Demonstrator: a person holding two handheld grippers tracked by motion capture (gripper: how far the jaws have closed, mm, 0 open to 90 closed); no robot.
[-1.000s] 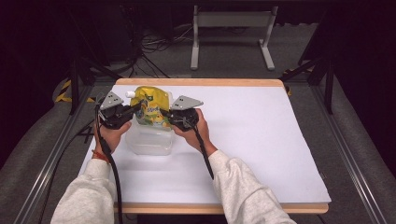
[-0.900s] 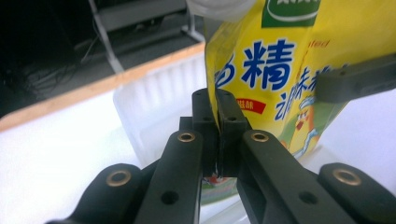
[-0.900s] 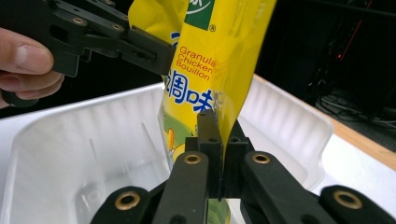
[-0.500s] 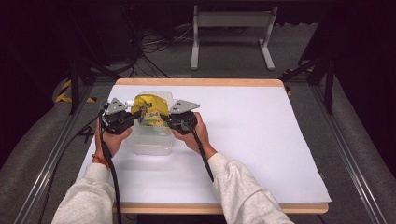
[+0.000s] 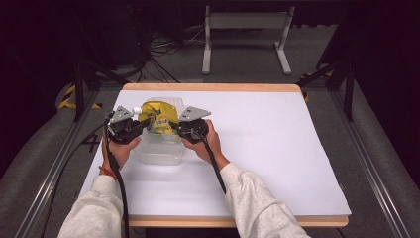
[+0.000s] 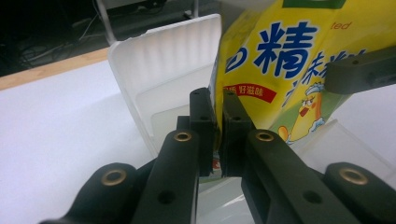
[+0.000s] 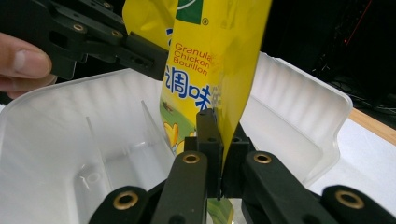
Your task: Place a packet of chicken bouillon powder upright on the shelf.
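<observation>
A yellow bouillon pouch [image 5: 159,118] with blue characters hangs upright over a clear plastic container [image 5: 159,151] on the white table sheet. My left gripper [image 5: 143,124] pinches the pouch's left edge. In the left gripper view the jaws [image 6: 218,100] sit tight on the thin edge of the pouch [image 6: 280,60]; they have just been opening a trifle with the edge still between them. My right gripper [image 5: 176,126] is shut on the pouch's right edge [image 7: 219,121]. The pouch [image 7: 210,51] has its lower part inside the container [image 7: 56,135].
The white sheet [image 5: 277,148] stretches bare to the right of the container. A wooden table edge [image 5: 213,87] runs along the back, with a metal stand [image 5: 245,29] and cables on the floor beyond. Dark rails flank both sides.
Both grippers and the pouch between them have sunk slightly toward the container. The container has not moved.
</observation>
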